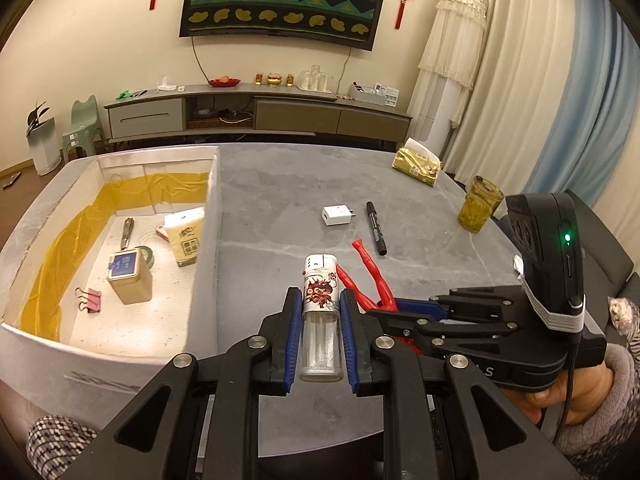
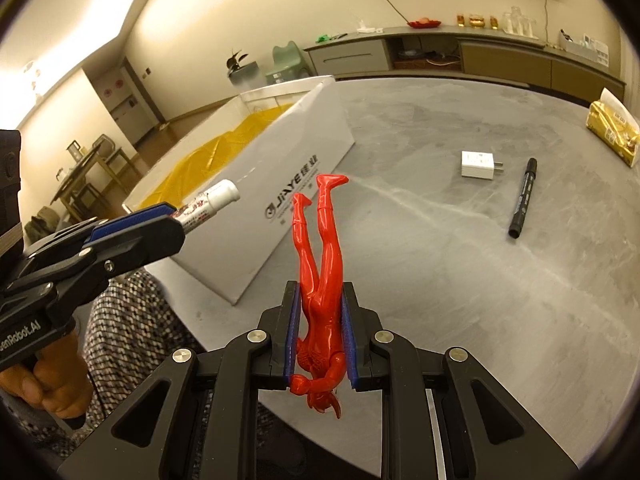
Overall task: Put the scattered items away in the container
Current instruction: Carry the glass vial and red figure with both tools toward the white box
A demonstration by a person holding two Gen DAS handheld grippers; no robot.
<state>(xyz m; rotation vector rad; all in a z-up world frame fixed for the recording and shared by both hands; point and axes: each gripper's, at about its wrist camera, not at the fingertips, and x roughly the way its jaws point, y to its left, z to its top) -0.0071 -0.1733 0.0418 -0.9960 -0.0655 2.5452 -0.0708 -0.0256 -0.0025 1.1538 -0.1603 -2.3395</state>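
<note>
Left gripper clamping clear printed plastic lighter, right gripper clamping red plastic figure; both hovering beside white cardboard box; white charger plug, black marker pen lying on table, waiting

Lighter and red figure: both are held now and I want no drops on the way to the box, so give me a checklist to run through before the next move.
1. Left gripper jaws closed on the lighter: ok.
2. Right gripper jaws closed on the red figure at its torso: ok.
3. Both items lifted off the table: ok.
4. White box open, free floor space inside: ok.
5. The two grippers apart from each other: ok, though close.
6. Charger and black marker still to tidy: not ok.
</note>
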